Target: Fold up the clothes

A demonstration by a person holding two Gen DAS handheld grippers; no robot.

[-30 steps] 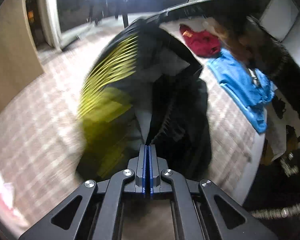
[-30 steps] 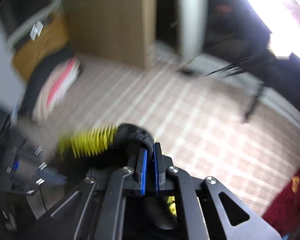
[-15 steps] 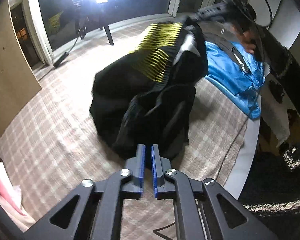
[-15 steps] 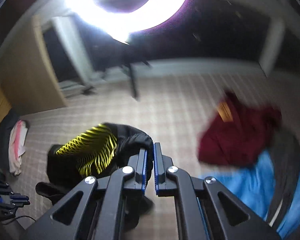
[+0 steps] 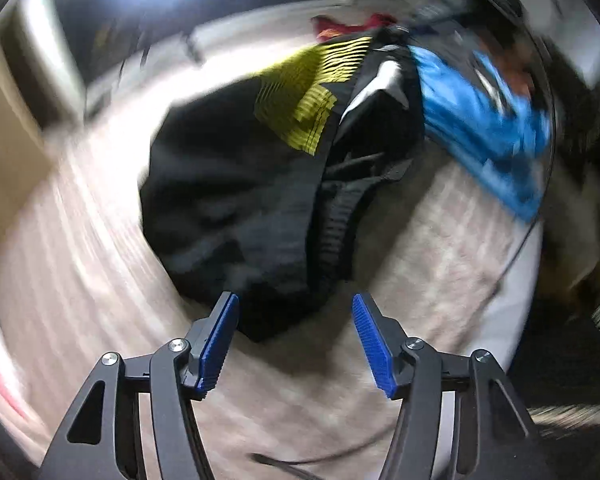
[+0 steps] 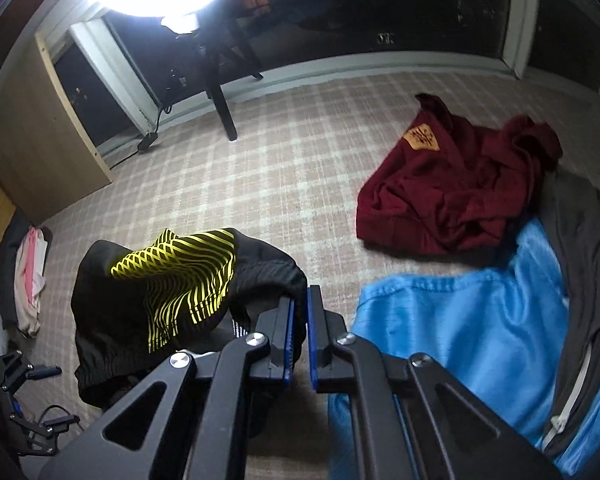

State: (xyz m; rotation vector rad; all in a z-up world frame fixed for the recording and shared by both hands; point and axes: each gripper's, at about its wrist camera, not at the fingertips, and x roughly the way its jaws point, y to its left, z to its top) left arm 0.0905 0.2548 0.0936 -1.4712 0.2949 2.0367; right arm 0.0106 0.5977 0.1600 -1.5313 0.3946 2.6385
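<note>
The black and yellow garment (image 5: 240, 184) lies on the checked bed cover (image 5: 440, 264), straight ahead of the left gripper (image 5: 294, 336). Its long axis runs away from this claw, up to the right gripper (image 6: 298, 336), whose jaws are nearly closed and pinch the far black edge. The left jaws stand wide apart and hold nothing; the near hem is just in front of them, so the left one is nearer to that end.
</note>
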